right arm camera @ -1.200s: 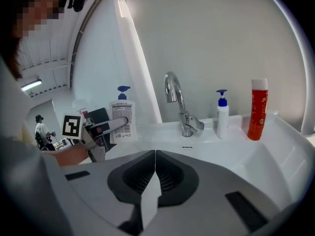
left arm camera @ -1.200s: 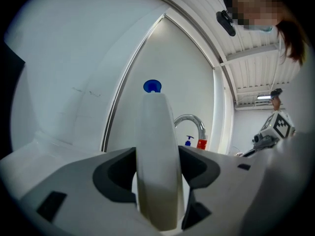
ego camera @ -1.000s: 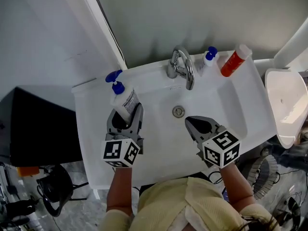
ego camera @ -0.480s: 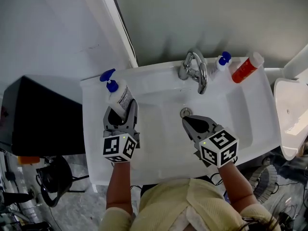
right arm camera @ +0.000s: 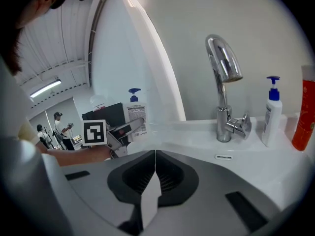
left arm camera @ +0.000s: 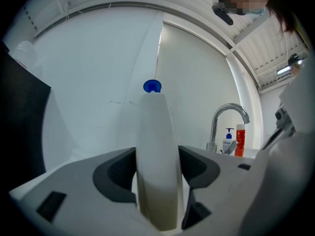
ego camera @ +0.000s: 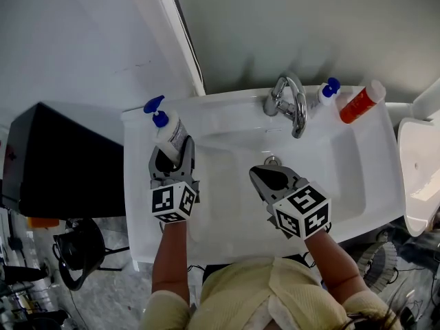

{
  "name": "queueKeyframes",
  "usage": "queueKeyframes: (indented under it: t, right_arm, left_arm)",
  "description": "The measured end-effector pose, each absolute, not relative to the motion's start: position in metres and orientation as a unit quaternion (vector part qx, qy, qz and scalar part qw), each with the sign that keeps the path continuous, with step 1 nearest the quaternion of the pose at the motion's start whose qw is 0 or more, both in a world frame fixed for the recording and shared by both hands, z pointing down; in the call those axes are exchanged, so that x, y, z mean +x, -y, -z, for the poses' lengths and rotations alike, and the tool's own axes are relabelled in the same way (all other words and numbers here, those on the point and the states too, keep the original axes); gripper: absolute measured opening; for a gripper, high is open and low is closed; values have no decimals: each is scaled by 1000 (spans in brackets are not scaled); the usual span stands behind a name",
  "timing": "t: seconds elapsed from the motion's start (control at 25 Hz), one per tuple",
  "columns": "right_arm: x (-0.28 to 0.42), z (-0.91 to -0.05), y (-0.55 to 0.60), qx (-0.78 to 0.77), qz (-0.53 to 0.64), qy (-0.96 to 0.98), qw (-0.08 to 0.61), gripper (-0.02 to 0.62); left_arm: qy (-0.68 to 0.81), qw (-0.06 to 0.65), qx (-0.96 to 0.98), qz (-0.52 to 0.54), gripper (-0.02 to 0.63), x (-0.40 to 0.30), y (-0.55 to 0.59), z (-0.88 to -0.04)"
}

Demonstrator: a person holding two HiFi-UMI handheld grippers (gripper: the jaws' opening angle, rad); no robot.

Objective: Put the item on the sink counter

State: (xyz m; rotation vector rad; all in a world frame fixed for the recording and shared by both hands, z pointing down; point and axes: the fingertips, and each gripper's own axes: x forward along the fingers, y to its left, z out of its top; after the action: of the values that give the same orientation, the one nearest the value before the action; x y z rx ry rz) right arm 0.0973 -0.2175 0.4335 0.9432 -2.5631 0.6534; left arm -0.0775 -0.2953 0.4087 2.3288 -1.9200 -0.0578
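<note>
Firmly clamped left gripper (ego camera: 171, 159) on the lower body of the white pump bottle (ego camera: 168, 133), upright at the left side of the sink counter (ego camera: 137, 184); could not tell whether touching it. Held right gripper (ego camera: 259, 174) over the basin (ego camera: 330, 163) near the drain (ego camera: 273, 161), jaws pressed together on nothing. Saw faucet (ego camera: 292, 102), small pump bottle (ego camera: 328, 91) and red bottle (ego camera: 363, 102) along the back rim.

Grey wall (ego camera: 309, 26) behind, white corner trim (ego camera: 180, 36) up it, black box (ego camera: 62, 160) left, mottled grey floor (ego camera: 113, 287) below.
</note>
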Motion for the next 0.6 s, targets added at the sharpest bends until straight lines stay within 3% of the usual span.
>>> queueKeyframes:
  t: [0.6]
  right_arm:
    - [70, -461, 211, 298, -246, 902, 191, 26]
  left_arm:
    - [666, 60, 743, 29, 290, -100, 330, -429]
